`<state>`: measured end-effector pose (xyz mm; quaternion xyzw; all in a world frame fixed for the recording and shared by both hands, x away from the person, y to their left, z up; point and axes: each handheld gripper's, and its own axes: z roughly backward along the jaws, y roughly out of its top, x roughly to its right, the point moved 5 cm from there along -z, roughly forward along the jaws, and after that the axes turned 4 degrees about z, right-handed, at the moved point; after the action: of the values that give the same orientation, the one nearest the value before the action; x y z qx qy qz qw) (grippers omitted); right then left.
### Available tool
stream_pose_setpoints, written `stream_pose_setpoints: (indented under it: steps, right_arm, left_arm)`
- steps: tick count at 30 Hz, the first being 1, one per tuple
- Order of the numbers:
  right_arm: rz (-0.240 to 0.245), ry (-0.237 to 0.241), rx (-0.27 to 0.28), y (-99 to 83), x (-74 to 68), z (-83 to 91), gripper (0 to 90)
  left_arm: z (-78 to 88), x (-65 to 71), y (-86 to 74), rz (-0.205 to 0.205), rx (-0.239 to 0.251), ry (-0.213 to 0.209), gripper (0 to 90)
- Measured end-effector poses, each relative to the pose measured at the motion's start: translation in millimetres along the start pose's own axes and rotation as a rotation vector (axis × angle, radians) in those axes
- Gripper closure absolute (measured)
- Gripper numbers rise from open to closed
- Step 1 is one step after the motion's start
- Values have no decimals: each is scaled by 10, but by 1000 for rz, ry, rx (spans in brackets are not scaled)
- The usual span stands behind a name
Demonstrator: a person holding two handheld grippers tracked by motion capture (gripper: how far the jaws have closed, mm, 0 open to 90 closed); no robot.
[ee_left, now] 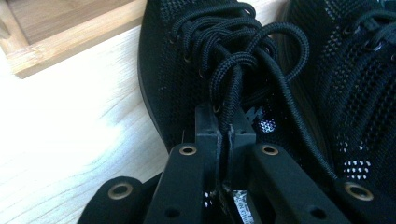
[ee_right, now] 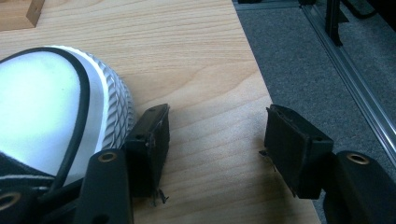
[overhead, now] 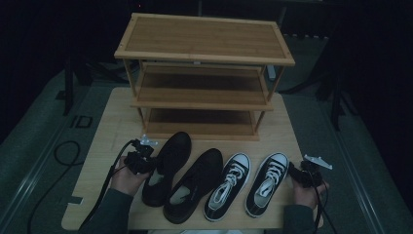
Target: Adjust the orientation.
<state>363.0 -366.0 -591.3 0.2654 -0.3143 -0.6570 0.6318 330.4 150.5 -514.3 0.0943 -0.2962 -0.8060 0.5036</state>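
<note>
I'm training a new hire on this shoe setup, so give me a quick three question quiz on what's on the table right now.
1. True or false: the left gripper is shut on the laces of the leftmost black shoe.
2. Multiple choice: how do the right gripper's jaws stand? A) clamped on the sneaker toe B) open above bare table, beside the white toe cap C) shut on a lace
3. Fill in: the wooden shoe rack behind the shoes has ___ shelves, all bare.

Key: 1 true; 2 B, with the right-hand black-and-white sneaker beside one jaw; 3 three.
</note>
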Motion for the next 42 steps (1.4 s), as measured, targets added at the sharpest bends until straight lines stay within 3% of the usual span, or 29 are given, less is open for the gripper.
stream_pose_setpoints:
  steps: [10,23,42]
  right_arm:
    - [-1,1,0,1,0,0,398]
    - [-1,1,0,1,0,-1,398]
    - [-1,1,0,3,0,-3,396]
  left_arm:
    - [12,-77,55,81,47,-25,874]
    - [43,-133,152,125,99,-51,875]
    - [-1,-279,432,173,141,0,875]
